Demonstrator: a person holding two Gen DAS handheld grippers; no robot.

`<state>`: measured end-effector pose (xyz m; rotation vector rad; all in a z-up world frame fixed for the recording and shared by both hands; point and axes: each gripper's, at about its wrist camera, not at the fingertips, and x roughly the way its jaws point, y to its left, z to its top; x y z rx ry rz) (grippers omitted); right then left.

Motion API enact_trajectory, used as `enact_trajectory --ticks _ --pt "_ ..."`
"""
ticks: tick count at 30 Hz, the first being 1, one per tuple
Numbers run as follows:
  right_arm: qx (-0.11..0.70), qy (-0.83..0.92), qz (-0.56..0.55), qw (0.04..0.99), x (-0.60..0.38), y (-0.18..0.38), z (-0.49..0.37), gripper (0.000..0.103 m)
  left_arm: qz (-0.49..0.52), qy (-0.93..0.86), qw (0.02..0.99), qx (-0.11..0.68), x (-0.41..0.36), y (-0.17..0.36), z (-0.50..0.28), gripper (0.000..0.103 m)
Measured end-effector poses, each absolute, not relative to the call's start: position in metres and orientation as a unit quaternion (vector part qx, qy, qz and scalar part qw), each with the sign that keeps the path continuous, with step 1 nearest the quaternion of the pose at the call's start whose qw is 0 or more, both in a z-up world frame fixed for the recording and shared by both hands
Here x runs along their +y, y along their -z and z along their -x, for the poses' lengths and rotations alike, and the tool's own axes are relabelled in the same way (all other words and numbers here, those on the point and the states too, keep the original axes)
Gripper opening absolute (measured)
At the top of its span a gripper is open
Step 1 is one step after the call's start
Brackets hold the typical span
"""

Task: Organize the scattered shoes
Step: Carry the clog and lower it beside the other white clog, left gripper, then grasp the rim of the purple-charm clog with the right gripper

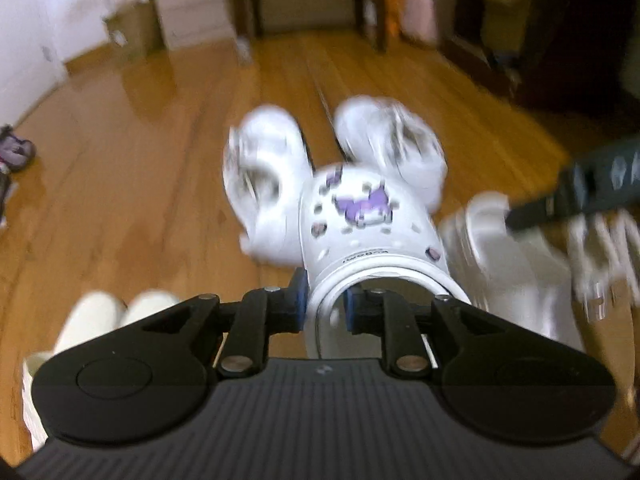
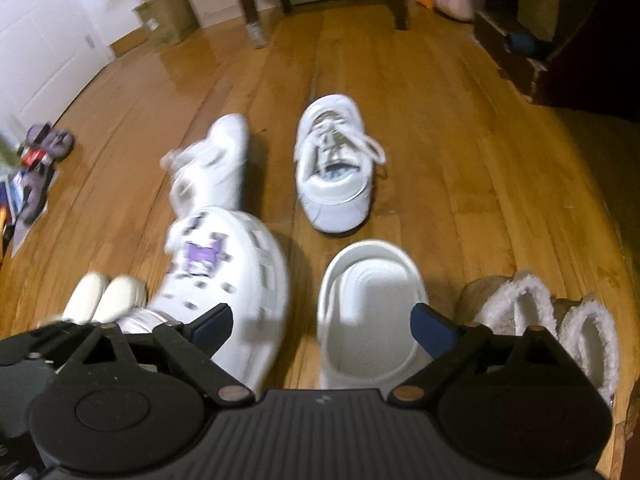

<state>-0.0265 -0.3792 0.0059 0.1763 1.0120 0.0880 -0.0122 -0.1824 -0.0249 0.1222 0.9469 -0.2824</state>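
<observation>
Left wrist view showed your left gripper [image 1: 325, 305] clamped on the heel rim of the white clog with the purple charm [image 1: 362, 216], one blue pad outside the collar and one inside, the clog pointing straight ahead of the fingers and blurred, so I judged it was being carried. Just beyond its toe lay two white sneakers [image 1: 264, 168], and to the right of it sat the plain white clog [image 1: 504, 248], with your right gripper [image 1: 568, 196] reaching in from that side. Right wrist view showed that gripper [image 2: 322, 330] with its fingers spread wide, holding nothing, poised directly over the heel opening of the plain white clog [image 2: 370, 312] on the wooden floor [image 2: 460, 128]. The charmed clog [image 2: 232, 280] was just left of it, the fleece-lined slippers [image 2: 560, 320] just right, and a cream pair [image 2: 102, 296] farther left. Your grip on the charmed clog was only a pinch on a thin, flexible rim; I judged a quick swing could let it pivot or slip out and knock the sneakers ahead. Your open right fingers were near the slippers, so closing off-centre could catch fleece instead of the clog's wall.
</observation>
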Motion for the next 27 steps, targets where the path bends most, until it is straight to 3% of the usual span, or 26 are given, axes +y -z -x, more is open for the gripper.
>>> enact_trajectory --ticks 4,6,8,13,15,20,22,24,27 --pt "0.488 -0.090 -0.024 0.868 -0.354 0.008 0.041 0.096 -0.016 0.149 0.871 0.469 -0.145 0.018 0.028 0.054" --pt "0.482 -0.119 0.005 0.868 -0.339 0.010 0.049 0.091 -0.008 0.145 0.873 0.465 -0.116 0.010 0.038 0.076" --pt "0.464 -0.136 0.041 0.875 -0.324 0.008 0.054 0.088 0.013 0.155 0.867 0.474 -0.095 0.010 0.042 0.081" --pt "0.421 -0.145 0.135 0.885 -0.284 0.007 0.059 0.078 0.048 0.145 0.860 0.486 -0.069 0.022 0.037 0.081" --pt "0.420 -0.148 0.156 0.882 -0.273 0.011 0.060 0.061 0.064 0.146 0.860 0.485 -0.067 0.025 0.037 0.081" --pt "0.433 -0.139 0.203 0.867 -0.256 0.030 0.042 0.053 0.038 0.152 0.865 0.477 -0.076 0.032 0.048 0.081" --pt "0.447 -0.133 0.204 0.861 -0.257 0.036 0.029 0.049 0.022 0.152 0.861 0.484 -0.081 0.039 0.049 0.081" --pt "0.469 -0.125 0.179 0.856 -0.261 0.041 0.022 0.033 0.025 0.159 0.852 0.498 -0.082 0.045 0.047 0.081" --pt "0.482 -0.112 0.103 0.863 -0.280 0.045 0.022 0.034 0.046 0.185 0.819 0.540 -0.081 0.054 0.042 0.081"
